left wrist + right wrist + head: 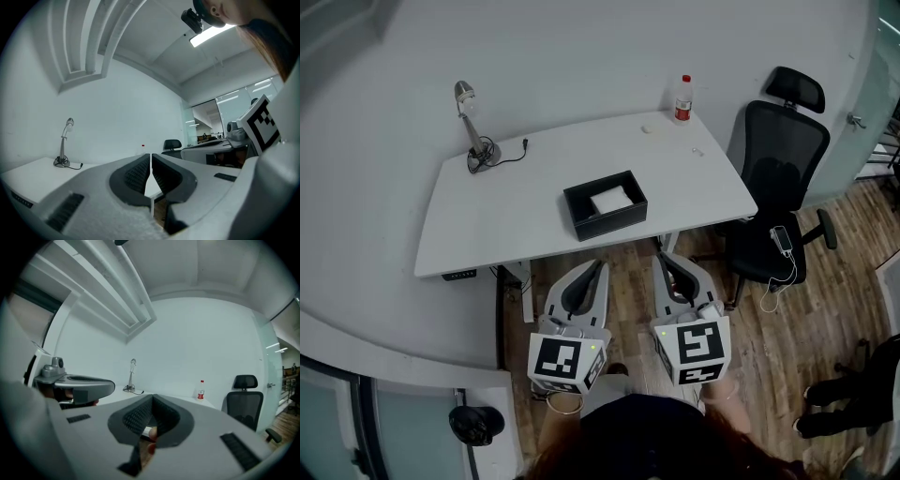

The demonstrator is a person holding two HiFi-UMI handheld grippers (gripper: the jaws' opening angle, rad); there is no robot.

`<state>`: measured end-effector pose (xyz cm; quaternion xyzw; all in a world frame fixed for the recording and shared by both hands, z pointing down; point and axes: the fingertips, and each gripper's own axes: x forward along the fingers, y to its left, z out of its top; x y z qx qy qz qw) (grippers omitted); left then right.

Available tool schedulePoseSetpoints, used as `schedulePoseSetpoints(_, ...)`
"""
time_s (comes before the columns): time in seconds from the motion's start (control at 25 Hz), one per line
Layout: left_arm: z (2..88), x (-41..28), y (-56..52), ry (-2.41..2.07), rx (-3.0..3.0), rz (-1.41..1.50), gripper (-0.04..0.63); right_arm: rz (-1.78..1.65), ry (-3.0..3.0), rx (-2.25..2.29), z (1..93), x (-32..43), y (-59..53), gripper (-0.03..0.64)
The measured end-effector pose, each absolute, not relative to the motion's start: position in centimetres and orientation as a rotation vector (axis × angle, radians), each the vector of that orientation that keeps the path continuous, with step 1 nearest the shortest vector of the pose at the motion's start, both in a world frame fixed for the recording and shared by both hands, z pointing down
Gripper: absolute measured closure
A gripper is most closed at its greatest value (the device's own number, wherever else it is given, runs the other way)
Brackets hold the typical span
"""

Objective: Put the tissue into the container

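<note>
A black open box, the container [602, 225], stands on the white table [506, 206] near its front edge. A white tissue [611, 200] lies inside it. Both grippers hang side by side over the floor, just short of the table's front edge and below the container. My left gripper [599, 264] [150, 155] is shut, its jaws touching with nothing between them. My right gripper [663, 258] [152, 398] is shut too, and holds nothing. The right gripper view shows the left gripper [77, 383] beside it.
A desk lamp [469, 122] with its cable stands at the table's back left. A red-capped bottle [682, 98] and a small white object [654, 129] sit at the back right. A black office chair [773, 187] with a phone [782, 239] on it stands right of the table.
</note>
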<state>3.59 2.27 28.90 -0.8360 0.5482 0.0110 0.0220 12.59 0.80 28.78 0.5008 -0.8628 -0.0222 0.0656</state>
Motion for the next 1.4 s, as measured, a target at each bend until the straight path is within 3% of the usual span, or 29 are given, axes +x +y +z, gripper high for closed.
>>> schedulePoseSetpoints(1.4,29.1,10.6,12.2,1.806,-2.532,0.018,0.560,-0.188,-2.699,1.389,28.6,19.1,10.6,0.597)
